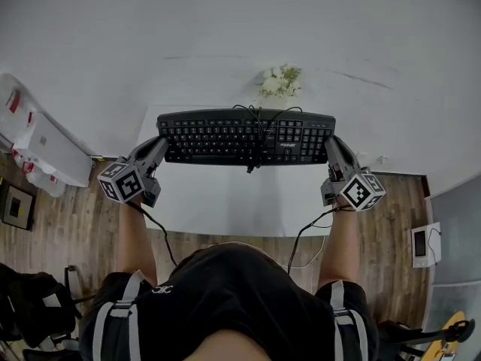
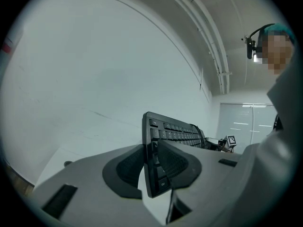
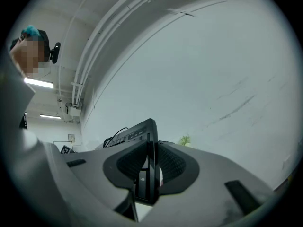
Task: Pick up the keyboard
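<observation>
Two grey hand-held grippers clamp a black rectangular computer keyboard [image 1: 218, 135] by its short ends, over the far part of a white table [image 1: 225, 201]. The left gripper [image 1: 159, 143] has its jaws narrowed onto the left end, ribbed pads pressing both faces. The right gripper [image 1: 331, 144] pinches the right end the same way. Only the head view shows the black cable [image 1: 256, 140] bundled across the keys and the white flowers [image 1: 279, 81] beyond. Only the left gripper view shows the other gripper's marker cube [image 2: 231, 140] from along the key rows.
</observation>
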`<action>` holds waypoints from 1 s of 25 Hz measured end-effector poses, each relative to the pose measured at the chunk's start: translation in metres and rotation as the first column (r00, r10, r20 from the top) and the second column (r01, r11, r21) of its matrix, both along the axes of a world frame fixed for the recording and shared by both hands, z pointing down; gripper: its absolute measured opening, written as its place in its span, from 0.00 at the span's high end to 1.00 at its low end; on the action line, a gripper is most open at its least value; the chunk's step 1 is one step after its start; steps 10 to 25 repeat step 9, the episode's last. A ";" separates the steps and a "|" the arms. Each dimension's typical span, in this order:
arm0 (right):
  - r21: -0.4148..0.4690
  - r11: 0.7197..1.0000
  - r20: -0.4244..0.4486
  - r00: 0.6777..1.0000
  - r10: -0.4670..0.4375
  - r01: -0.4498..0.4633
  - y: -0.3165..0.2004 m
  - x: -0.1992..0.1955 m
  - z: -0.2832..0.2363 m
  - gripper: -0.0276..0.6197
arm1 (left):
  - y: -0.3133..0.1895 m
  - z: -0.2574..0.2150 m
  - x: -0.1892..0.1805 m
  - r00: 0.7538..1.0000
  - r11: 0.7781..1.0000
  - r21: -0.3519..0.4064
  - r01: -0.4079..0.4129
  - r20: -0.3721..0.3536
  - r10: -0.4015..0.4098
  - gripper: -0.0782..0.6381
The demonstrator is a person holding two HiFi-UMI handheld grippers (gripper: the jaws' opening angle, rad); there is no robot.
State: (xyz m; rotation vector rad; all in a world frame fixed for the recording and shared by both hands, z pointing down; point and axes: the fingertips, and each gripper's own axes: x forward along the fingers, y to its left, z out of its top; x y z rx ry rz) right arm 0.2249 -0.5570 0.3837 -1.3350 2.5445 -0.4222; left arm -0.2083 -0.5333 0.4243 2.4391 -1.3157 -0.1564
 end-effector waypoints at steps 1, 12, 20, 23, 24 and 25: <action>0.000 1.000 -0.001 1.000 0.001 -0.001 0.001 0.000 0.000 0.83 | 0.001 0.001 0.000 1.000 1.000 -0.002 -0.002 0.000 0.002 0.75; -0.008 1.000 0.004 1.000 0.006 -0.006 0.004 -0.003 0.008 0.83 | 0.004 0.007 -0.003 1.000 1.000 -0.014 -0.013 0.003 0.013 0.75; -0.008 1.000 0.004 1.000 0.006 -0.006 0.004 -0.003 0.008 0.83 | 0.004 0.007 -0.003 1.000 1.000 -0.014 -0.013 0.003 0.013 0.75; -0.008 1.000 0.004 1.000 0.006 -0.006 0.004 -0.003 0.008 0.83 | 0.004 0.007 -0.003 1.000 1.000 -0.014 -0.013 0.003 0.013 0.75; -0.008 1.000 0.004 1.000 0.006 -0.006 0.004 -0.003 0.008 0.83 | 0.004 0.007 -0.003 1.000 1.000 -0.014 -0.013 0.003 0.013 0.75; -0.008 1.000 0.004 1.000 0.006 -0.006 0.004 -0.003 0.008 0.83 | 0.004 0.007 -0.003 1.000 1.000 -0.014 -0.013 0.003 0.013 0.75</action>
